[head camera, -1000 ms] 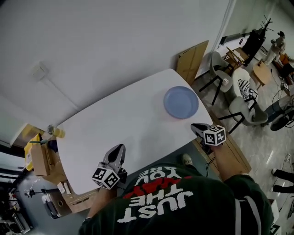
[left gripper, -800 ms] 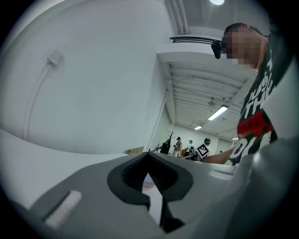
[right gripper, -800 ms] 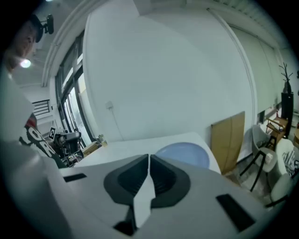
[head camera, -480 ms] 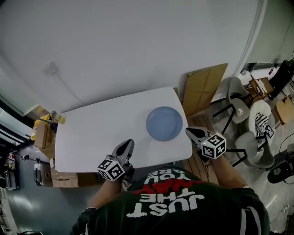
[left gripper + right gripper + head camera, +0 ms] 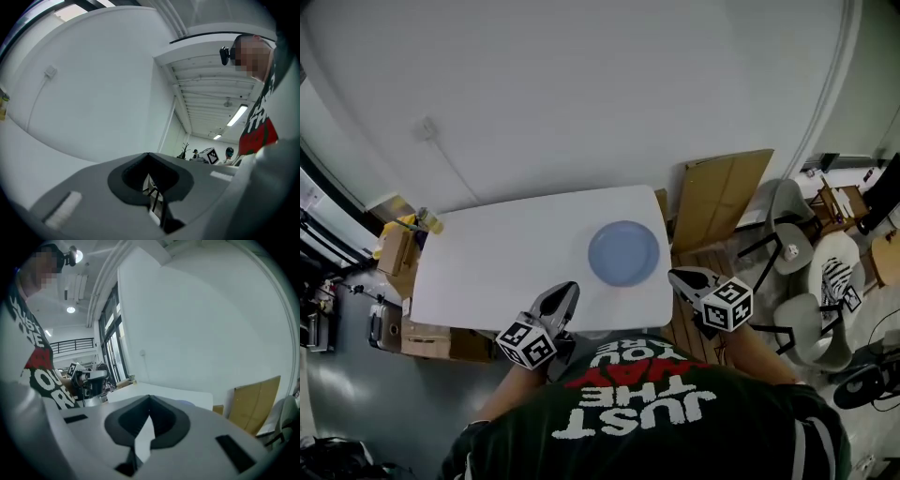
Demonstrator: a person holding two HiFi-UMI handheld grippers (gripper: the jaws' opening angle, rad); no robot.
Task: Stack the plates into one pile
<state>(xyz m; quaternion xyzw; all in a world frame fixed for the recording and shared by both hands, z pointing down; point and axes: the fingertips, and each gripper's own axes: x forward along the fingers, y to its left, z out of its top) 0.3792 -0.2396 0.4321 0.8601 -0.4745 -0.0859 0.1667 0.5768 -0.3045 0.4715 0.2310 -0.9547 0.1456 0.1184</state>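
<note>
Pale blue plate (image 5: pixel 623 253); white table (image 5: pixel 506 267); white wall (image 5: pixel 581 94); brown cardboard (image 5: pixel 722 192).

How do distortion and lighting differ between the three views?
Head view: the wide-angle lens bends the wall; light is even, the blue plate and white table are sharp, without glare. Left gripper view: strong fisheye, black corners, a bright ceiling lamp, a mosaic patch. Right gripper view: the same fisheye and black corners, a mosaic patch top left.

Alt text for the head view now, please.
A blue plate lies on the white table, towards its right end. The left gripper and right gripper, both empty, are held at the table's near edge, clear of the plate.
</note>
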